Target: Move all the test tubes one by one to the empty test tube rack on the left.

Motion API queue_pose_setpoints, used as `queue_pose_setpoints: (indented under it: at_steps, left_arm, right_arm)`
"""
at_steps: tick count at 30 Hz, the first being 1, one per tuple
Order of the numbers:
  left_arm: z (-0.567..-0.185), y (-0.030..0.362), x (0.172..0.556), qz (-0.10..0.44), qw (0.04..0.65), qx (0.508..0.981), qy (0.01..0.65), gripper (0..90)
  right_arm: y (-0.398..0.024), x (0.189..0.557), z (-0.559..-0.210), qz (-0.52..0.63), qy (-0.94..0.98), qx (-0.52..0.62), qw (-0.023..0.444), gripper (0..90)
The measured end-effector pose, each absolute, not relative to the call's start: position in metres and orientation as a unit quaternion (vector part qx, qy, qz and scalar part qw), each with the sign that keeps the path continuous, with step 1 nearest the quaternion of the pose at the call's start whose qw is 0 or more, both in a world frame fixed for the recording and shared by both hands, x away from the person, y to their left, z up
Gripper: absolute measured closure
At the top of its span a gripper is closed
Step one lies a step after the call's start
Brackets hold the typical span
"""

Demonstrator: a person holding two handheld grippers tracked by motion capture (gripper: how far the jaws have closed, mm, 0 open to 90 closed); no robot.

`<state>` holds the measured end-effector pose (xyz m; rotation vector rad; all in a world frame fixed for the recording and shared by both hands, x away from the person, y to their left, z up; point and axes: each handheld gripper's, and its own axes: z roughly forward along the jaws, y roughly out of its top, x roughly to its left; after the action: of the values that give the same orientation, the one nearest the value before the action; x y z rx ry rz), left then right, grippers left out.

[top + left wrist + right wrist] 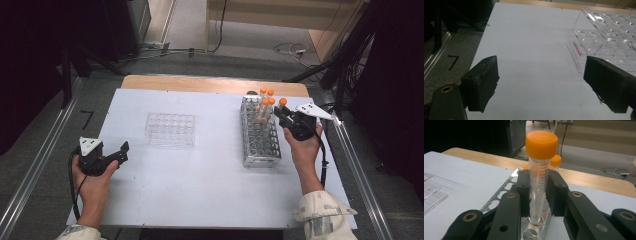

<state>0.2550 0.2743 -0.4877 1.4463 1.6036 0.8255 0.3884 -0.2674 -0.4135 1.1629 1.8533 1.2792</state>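
Note:
My right gripper (538, 192) is shut on a clear, graduated tube with an orange cap (539, 172), held upright above the metal tube rack (506, 192). From the high view, the right gripper (283, 114) sits at the right side of the metal rack (260, 145), where a few other orange-capped tubes (266, 98) stand at the far end. At the left of the white table, my left gripper (123, 150) rests open, its jaws wide apart over bare table (541, 82). A clear plastic rack (170, 129) lies beyond it, seen also in the left gripper view as the clear rack (609, 37).
The white table top (200, 185) has a wooden strip (210, 84) along its far edge. Metal rails (30, 175) run along both sides. Cables (292, 49) lie on the floor beyond.

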Motion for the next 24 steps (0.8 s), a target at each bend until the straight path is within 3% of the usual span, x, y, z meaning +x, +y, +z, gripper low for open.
queue_pose_setpoints:
  at_steps: [24]
  left_arm:
    - [-0.446,0.233,0.27,0.318,0.459,0.595,0.579,14.8]
  right_arm:
    - [-0.202,0.365,-0.406,0.514,0.733,0.373,0.243,71.8]
